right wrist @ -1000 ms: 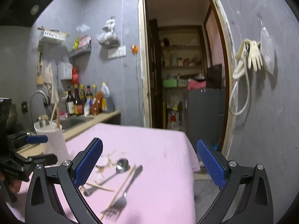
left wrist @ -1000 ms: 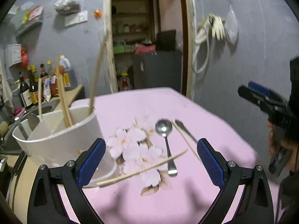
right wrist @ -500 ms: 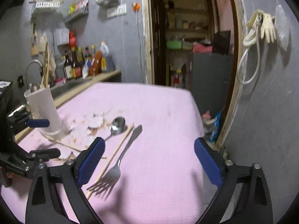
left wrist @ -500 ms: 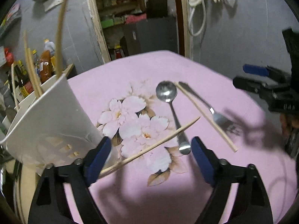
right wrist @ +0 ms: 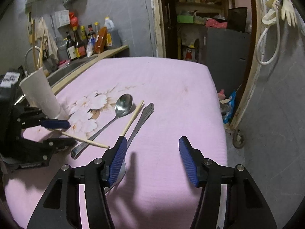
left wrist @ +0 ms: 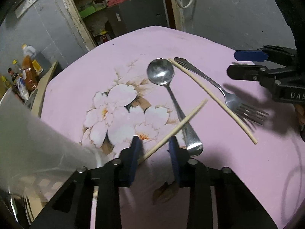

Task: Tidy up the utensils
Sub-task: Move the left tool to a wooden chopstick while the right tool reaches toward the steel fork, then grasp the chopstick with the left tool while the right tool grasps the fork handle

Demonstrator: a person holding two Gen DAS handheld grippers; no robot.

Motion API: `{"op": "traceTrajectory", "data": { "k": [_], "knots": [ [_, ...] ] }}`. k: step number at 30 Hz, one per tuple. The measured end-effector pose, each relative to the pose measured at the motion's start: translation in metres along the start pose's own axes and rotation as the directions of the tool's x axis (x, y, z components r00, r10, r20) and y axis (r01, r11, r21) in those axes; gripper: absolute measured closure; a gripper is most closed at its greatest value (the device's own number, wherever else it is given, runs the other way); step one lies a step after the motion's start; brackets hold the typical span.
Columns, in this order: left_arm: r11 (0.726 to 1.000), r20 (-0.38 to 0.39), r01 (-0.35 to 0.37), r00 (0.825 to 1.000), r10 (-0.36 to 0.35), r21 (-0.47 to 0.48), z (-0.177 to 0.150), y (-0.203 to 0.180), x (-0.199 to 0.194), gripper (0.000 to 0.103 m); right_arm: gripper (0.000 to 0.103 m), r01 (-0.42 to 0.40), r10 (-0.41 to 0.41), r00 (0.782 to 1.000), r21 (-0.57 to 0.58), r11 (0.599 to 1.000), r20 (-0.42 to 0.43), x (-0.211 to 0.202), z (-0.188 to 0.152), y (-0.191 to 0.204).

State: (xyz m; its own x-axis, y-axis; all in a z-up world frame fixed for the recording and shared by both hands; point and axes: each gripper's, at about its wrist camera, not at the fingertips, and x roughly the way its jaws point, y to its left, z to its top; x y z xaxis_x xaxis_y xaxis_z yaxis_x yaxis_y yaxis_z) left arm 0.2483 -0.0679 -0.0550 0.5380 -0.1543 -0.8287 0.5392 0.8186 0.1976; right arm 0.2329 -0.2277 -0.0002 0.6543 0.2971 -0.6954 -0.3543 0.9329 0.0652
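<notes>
left tool narrows around a chopstick

the left tool has just been closing, its ribbed blue pads either side of a slim pale chopstick that lies slantwise over the spoon handle; pads not yet pressing it. the right tool has been closing too, jaws apart over bare pink cloth, beside the steel fork and a second chopstick. a white plastic holder stands on the soft floral-print bench, sticks upright in it.

Dim indoor light from overhead; soft shadows are cast on the pink desk. Heavy fisheye bending and black corners; white holder blurred up close.
</notes>
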Motion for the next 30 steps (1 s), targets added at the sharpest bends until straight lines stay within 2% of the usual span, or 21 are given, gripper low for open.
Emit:
{"op": "traceTrajectory", "data": {
  "k": [1,7,9,11,13,16,20,23,27,30],
  "knots": [
    [1.000,-0.004,0.003,1.000,-0.003,0.002,0.001,0.000,-0.001,0.086,0.049,-0.001,0.001,1.000,-0.005,1.000,-0.003,0.000,0.000,0.001],
    [1.000,-0.016,0.006,1.000,-0.007,-0.012,-0.002,0.000,-0.003,0.094,0.049,0.004,-0.005,1.000,-0.025,1.000,-0.025,0.005,0.002,0.006],
    [0.998,-0.022,0.018,1.000,-0.019,-0.060,-0.003,0.004,-0.005,0.095,0.051,0.001,-0.002,0.999,-0.028,1.000,-0.040,0.008,0.003,0.006],
    [0.987,-0.031,0.040,0.998,-0.046,-0.156,-0.004,0.012,-0.008,0.097,0.051,-0.008,0.007,0.998,-0.021,1.000,-0.059,0.012,0.003,0.006],
    [0.957,-0.035,0.076,0.995,-0.089,-0.280,-0.003,0.023,-0.008,0.100,0.051,-0.007,0.006,0.997,-0.016,1.000,-0.078,0.018,0.004,0.008],
    [0.885,-0.017,0.126,0.989,-0.149,-0.449,-0.006,0.040,-0.008,0.100,0.052,-0.001,-0.001,0.996,-0.028,1.000,-0.093,0.026,0.009,0.013],
    [0.823,0.004,0.139,0.986,-0.164,-0.551,-0.006,0.047,-0.006,0.100,0.066,0.026,-0.032,0.992,-0.053,0.998,-0.124,0.042,0.018,0.020],
    [0.781,0.011,0.155,0.982,-0.187,-0.605,-0.002,0.051,-0.002,0.100,0.070,0.020,-0.025,0.989,-0.038,0.999,-0.147,0.054,0.028,0.018],
    [0.773,-0.007,0.150,0.980,-0.196,-0.617,0.007,0.046,-0.001,0.100,0.070,-0.010,0.009,0.982,-0.003,1.000,-0.188,0.067,0.039,0.013],
    [0.780,-0.022,0.146,0.979,-0.200,-0.608,0.011,0.047,-0.002,0.100,0.077,-0.023,0.026,0.979,0.016,1.000,-0.203,0.071,0.043,0.011]
  ]
}}
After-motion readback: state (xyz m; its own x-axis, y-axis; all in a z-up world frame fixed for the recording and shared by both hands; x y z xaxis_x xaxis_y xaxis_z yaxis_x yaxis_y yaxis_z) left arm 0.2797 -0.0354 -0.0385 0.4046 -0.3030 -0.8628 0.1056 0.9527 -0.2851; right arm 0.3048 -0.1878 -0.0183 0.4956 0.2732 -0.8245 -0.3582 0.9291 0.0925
